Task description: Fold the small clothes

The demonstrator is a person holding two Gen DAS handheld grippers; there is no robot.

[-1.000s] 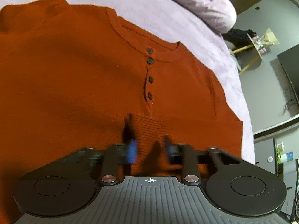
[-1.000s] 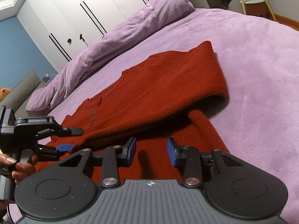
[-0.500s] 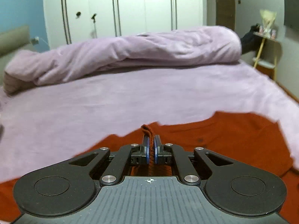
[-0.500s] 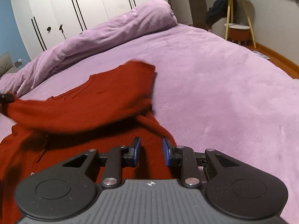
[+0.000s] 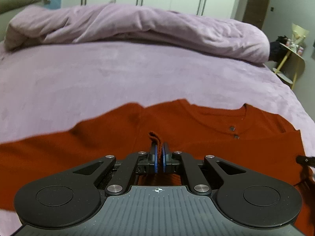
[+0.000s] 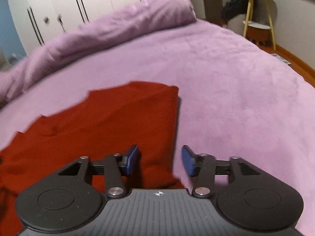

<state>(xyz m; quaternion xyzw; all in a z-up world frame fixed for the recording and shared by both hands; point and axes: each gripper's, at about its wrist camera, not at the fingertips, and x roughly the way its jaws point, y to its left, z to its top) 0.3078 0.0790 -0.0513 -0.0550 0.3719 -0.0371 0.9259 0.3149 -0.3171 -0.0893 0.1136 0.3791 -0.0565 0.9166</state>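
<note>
A rust-red knit sweater point(image 5: 196, 129) with small dark buttons lies spread on the purple bed point(image 5: 118, 78). My left gripper point(image 5: 159, 157) is shut on the ribbed sleeve cuff point(image 5: 155, 138), which sticks up between its blue pads above the sweater's body. In the right wrist view the sweater point(image 6: 98, 129) lies folded with a straight right edge. My right gripper point(image 6: 159, 160) hovers over that edge, its jaws opening; the sweater's edge lies below the gap, and the blue pads do not press on it.
A rolled purple duvet point(image 5: 137, 29) lies along the far side of the bed. White wardrobes point(image 6: 78, 4) stand behind it. A small yellow-legged side table point(image 6: 258, 13) stands at the right beyond the bed, above a wooden floor point(image 6: 291, 61).
My left gripper shut on the sleeve cuff and lifted it, tilting up to face the duvet. The right gripper swung right along the sweater's edge, and the folded sleeve now lies flat.
</note>
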